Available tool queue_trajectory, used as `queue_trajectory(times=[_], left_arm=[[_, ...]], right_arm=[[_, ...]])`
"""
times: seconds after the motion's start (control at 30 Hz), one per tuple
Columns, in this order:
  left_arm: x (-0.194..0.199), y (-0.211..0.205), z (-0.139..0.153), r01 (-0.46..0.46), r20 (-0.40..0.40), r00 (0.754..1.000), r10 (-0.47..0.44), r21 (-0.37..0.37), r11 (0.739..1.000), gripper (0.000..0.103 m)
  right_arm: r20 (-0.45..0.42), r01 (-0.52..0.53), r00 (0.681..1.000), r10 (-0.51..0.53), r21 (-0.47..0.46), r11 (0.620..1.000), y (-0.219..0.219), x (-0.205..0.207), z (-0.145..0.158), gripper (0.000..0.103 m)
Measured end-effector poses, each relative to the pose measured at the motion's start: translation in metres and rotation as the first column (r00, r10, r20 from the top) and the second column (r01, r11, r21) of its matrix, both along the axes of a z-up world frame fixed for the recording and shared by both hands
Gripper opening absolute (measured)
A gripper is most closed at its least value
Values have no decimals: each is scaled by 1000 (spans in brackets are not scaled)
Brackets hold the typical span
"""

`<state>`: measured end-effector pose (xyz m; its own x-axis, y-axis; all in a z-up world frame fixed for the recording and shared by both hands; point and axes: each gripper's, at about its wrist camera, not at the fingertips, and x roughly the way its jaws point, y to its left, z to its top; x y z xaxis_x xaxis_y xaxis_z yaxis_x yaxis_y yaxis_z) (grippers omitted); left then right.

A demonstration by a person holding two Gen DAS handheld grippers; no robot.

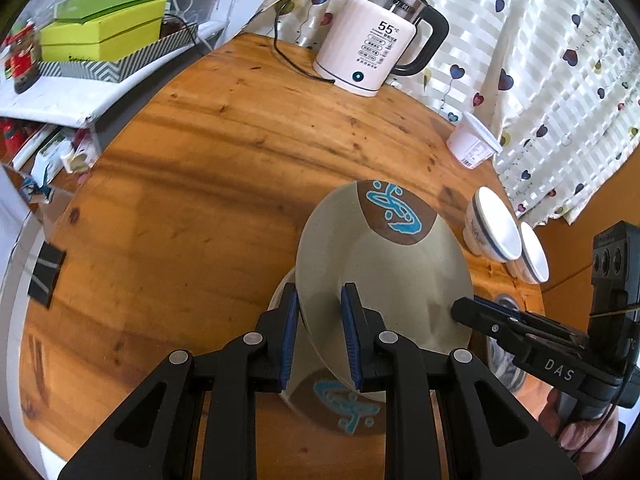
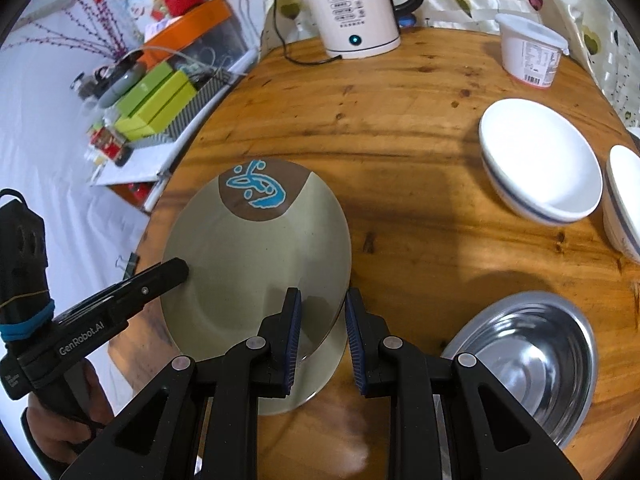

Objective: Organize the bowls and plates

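A beige plate with a brown patch and blue motif [image 1: 384,264] is held tilted above a second matching plate [image 1: 340,404] on the round wooden table [image 1: 180,184]. My left gripper [image 1: 320,336] straddles the upper plate's left rim, jaws close around the edge. My right gripper [image 2: 322,340] straddles its right rim [image 2: 256,264] the same way. Whether either jaw pair presses the rim is unclear. Two white bowls with blue bands [image 2: 540,164] [image 2: 624,200] stand at the right. A steel bowl [image 2: 528,360] sits near the front right.
A white electric kettle [image 1: 372,40] with its cord stands at the table's far edge. A white lidded tub [image 2: 530,54] stands by the heart-print curtain [image 1: 560,60]. A shelf with green boxes [image 1: 100,36] lies beyond the table's left edge.
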<state>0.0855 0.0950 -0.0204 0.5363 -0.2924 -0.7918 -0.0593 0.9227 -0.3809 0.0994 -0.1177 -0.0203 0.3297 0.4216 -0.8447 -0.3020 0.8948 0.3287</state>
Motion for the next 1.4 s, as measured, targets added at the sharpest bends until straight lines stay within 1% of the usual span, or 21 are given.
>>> queue_trajectory(times=[0.27, 0.57, 0.9, 1.2, 1.3, 1.37, 1.4], left_arm=[[-14, 0, -1, -10, -6, 1000, 10, -1, 1000, 22], [-23, 1, -7, -27, -23, 999, 27, 1, 1000, 22], [-27, 1, -19, -38, -48, 998, 39, 7, 999, 22], [-27, -1, -19, -37, -47, 998, 38, 25, 999, 22], [-28, -3, -20, -29, -48, 998, 31, 37, 999, 24], [-29, -4, -20, -23, -43, 999, 26, 51, 998, 26], [-29, -5, -20, -18, -41, 999, 20, 55, 998, 29]], right_arm=[[-1, -17, 1000, 17, -1, 1000, 1, -7, -1, 22], [-27, -33, 999, 33, -3, 999, 2, -12, -11, 22], [-50, -48, 998, 47, -14, 999, 5, -12, -21, 23], [-41, -59, 997, 58, -23, 998, 7, -14, -21, 24], [-40, -62, 997, 61, -26, 998, 7, -15, -21, 24], [-37, -62, 997, 61, -26, 998, 6, -16, -20, 24], [-35, -63, 997, 62, -25, 998, 6, -16, -20, 24]])
